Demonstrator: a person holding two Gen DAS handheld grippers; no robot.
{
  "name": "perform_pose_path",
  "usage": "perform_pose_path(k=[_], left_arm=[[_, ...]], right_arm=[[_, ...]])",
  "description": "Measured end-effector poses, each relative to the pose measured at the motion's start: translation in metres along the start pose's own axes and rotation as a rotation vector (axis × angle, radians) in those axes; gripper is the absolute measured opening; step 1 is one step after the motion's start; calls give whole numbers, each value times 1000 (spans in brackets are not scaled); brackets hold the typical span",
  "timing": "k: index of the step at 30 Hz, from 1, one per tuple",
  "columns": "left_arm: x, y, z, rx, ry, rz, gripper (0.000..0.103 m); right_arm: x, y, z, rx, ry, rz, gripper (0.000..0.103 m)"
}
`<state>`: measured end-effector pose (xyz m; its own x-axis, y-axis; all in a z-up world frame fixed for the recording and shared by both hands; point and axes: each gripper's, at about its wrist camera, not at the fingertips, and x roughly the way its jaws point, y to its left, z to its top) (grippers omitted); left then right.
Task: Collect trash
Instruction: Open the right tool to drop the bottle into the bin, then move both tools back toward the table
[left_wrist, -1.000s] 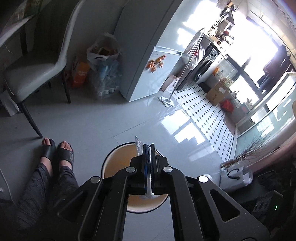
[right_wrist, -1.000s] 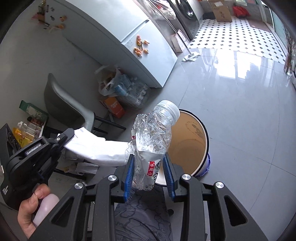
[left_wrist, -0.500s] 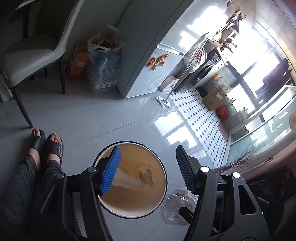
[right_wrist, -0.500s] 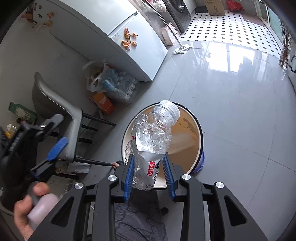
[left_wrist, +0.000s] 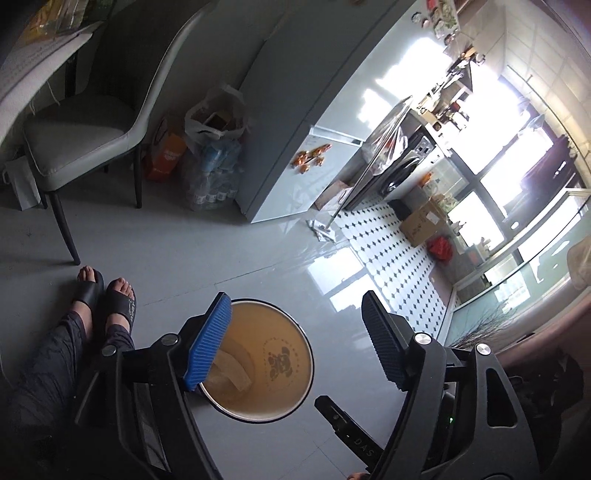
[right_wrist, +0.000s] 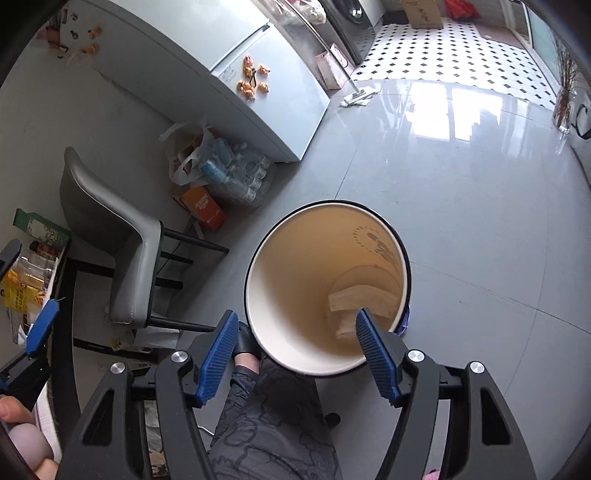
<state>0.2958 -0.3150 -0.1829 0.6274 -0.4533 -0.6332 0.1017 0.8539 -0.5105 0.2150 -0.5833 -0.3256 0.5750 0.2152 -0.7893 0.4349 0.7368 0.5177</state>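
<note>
A round trash bin (left_wrist: 273, 406) with a tan inside and white rim stands on the grey floor. A pale folded wrapper (left_wrist: 232, 373) lies at its bottom; it also shows in the right wrist view (right_wrist: 364, 295). My left gripper (left_wrist: 295, 350) is open and empty above the bin. My right gripper (right_wrist: 299, 354) is open and empty above the bin (right_wrist: 258, 266). The crushed plastic bottle is not in view. The left gripper also shows at the left edge of the right wrist view (right_wrist: 26, 317).
A grey chair (left_wrist: 85, 136) stands at the left by a table edge. Bags and bottle packs (left_wrist: 210, 162) sit against the fridge (left_wrist: 303, 122). My feet in black sandals (left_wrist: 107, 295) are beside the bin. A mop (left_wrist: 325, 229) leans near the tiled kitchen floor.
My left gripper opened and dropped the wrapper into the bin. My right gripper moved over the bin and opened; the crushed bottle it held is gone from view.
</note>
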Motion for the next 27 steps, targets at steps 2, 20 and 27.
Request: perform_pose_path(k=[2,20,27], left_arm=[[-18,-3,5,10,-20,-8,77],[-218,54,57,-27,-258,24,97],[-291,98,55,-62,-364,68,97]], right_arm=[[-15,5,0,-6,-16,10,66],[-154,164,-28,-227,-207,176,96],[-183,224,-66,-352,-236,203,96]])
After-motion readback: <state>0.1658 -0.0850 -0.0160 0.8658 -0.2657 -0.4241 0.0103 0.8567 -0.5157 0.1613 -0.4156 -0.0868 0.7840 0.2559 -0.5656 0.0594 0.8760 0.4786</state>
